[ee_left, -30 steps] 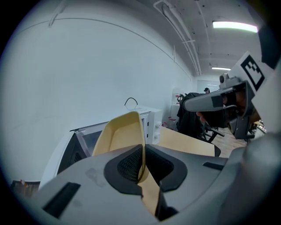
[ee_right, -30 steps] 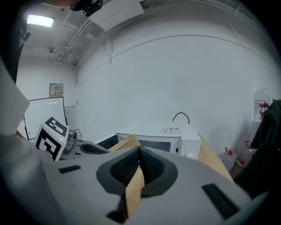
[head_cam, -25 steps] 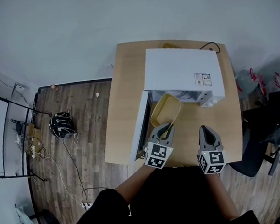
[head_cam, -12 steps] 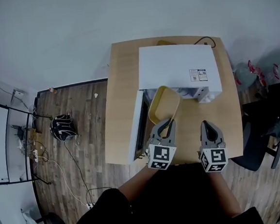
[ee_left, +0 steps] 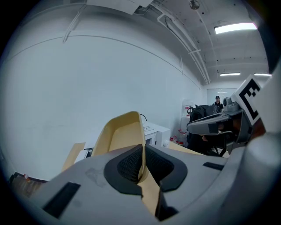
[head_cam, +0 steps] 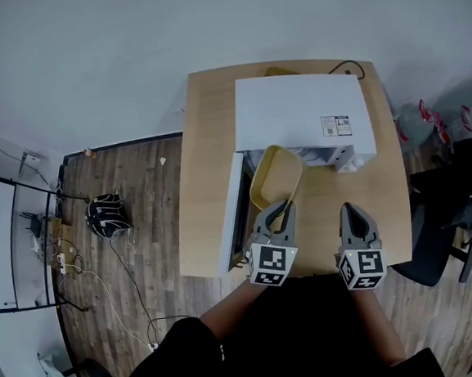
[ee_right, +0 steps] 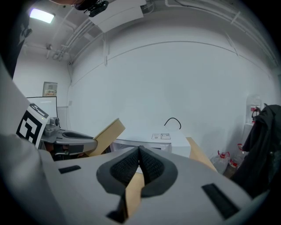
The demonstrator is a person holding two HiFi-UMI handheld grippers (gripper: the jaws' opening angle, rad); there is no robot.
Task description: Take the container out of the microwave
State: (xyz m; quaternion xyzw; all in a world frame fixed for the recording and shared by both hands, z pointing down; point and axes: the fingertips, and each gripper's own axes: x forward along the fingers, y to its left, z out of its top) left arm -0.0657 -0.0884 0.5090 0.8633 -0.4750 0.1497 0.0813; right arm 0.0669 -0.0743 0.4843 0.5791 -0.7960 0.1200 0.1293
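Gripping the yellow container by its near rim with the left gripper: narrow, both pads pressing on the thin yellow wall, read from the left gripper view. Holds the container tilted, open side up, far end at the mouth of the white microwave, near end out over the wooden table; cannot tell whether the underside touches the table. Sits just right of the microwave door, swung open at the left of the oven front. Shows the right gripper beside the left one, over the near part of the table, to the right of the container and apart from it. Reads fully closed in the right gripper view, pads together, nothing between them, only bare table wood below the tips. Points both grippers toward the microwave, marker cubes nearest the person's forearms. Notes a small printed label on the microwave top and a black cable behind it at the table's far edge. Records a wood-plank floor left of the table with a black-and-white bag lying on it, well apart from the table.
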